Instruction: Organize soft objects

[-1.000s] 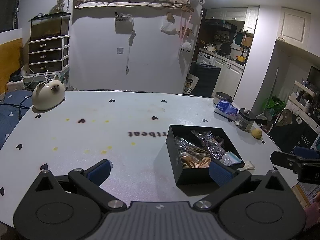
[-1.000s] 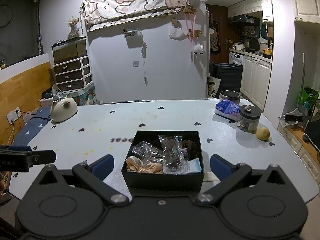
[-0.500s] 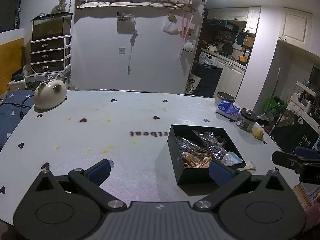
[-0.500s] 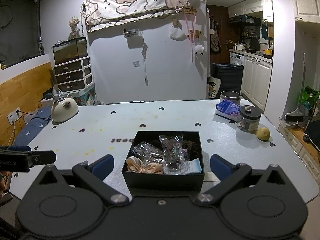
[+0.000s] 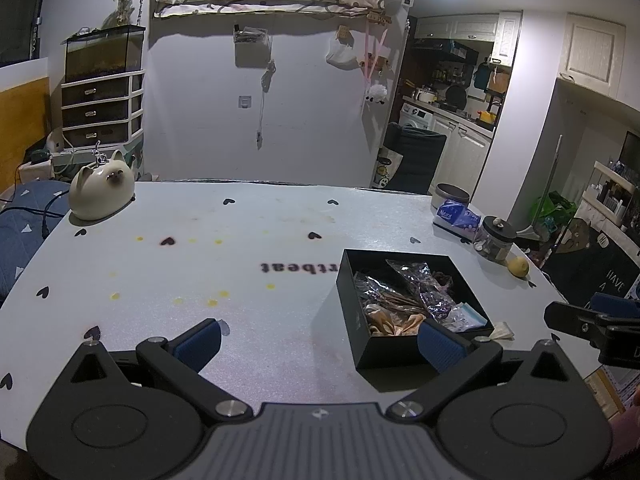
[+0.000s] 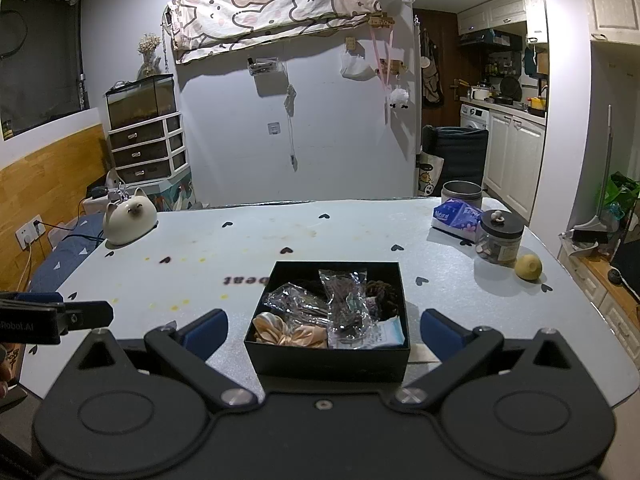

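The black square box point(image 6: 328, 356) with peach satin scrunchie point(image 6: 280, 332) and crinkled clear packets point(image 6: 344, 304) stands on the near right of the pale surface point(image 6: 360, 240). The right gripper point(image 6: 324, 330) has its jaws wide open on both sides of the box. The left gripper point(image 5: 318, 340) is open too, over bare surface left of the box.

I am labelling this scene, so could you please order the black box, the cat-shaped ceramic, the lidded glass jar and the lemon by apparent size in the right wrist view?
1. black box, also nearest the camera
2. cat-shaped ceramic
3. lidded glass jar
4. lemon

Home: kitchen cabinets point(image 6: 516, 152), washing machine point(image 6: 474, 114) (drawers point(image 6: 146, 152) too)
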Available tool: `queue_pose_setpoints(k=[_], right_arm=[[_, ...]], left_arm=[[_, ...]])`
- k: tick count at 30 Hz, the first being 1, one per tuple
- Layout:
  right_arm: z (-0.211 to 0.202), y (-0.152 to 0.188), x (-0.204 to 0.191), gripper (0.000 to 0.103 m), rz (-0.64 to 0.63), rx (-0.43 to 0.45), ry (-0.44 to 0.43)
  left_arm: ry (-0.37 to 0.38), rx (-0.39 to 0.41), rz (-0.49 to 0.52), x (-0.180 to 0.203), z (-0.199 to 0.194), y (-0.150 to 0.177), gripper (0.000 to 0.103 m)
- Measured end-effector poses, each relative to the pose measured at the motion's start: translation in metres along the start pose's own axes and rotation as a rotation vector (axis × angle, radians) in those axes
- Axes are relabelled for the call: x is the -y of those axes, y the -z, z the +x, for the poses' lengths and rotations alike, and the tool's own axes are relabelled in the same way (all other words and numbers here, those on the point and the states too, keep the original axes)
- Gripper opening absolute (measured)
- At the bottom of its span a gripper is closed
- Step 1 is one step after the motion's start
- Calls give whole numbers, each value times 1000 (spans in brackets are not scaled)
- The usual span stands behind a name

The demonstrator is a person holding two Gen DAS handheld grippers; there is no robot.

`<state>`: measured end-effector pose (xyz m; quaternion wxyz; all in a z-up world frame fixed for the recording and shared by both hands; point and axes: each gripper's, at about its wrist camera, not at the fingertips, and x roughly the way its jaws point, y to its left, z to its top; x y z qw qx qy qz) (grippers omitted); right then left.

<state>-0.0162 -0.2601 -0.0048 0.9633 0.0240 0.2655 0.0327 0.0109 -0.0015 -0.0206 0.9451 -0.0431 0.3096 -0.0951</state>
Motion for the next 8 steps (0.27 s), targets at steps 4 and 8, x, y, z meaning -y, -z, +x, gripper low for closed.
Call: queue_pose_setpoints(k=[4,8], right_arm=[[0,0,0,103,0,-1,0],[0,0,0,103,0,0,0]], left_arm=[[-5,-1,0,0,0,-1,103],[-7,-3,1,-1,-1,0,103]])
